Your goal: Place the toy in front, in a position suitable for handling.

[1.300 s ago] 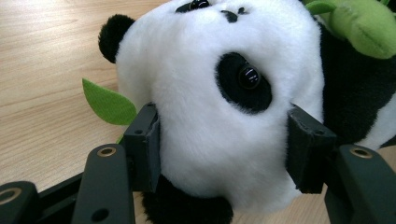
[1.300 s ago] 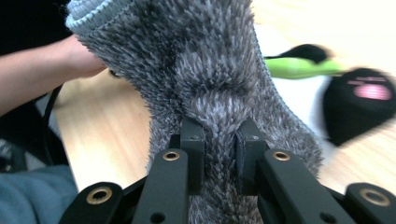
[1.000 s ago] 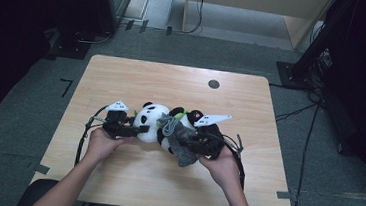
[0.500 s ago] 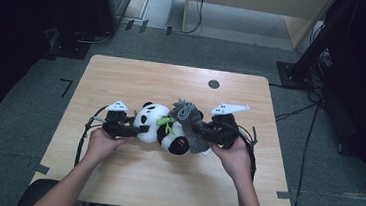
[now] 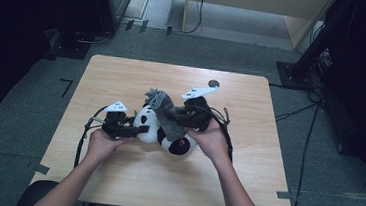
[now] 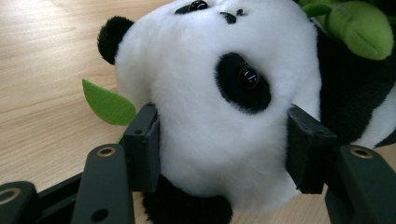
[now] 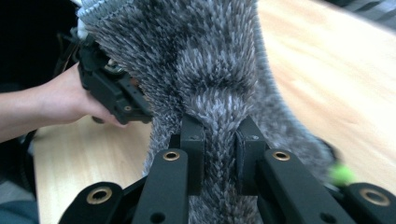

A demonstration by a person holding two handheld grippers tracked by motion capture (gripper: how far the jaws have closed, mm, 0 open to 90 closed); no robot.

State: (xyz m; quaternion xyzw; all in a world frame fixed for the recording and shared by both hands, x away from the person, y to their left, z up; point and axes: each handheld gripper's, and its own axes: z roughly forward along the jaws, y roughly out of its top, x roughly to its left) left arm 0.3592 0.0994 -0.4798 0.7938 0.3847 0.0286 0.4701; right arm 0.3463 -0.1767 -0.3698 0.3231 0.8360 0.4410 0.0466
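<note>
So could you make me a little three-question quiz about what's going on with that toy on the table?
1. True or false: the left gripper has its jaws on either side of the panda's head.
2. What does the right gripper pinch? A. a green leaf B. grey fuzzy fabric C. a cable
3. What is the table top made of, by its look?

Key:
1. True; its pads press the white plush.
2. B, the grey fuzzy fabric, lifted over the panda.
3. Light wood.
</note>
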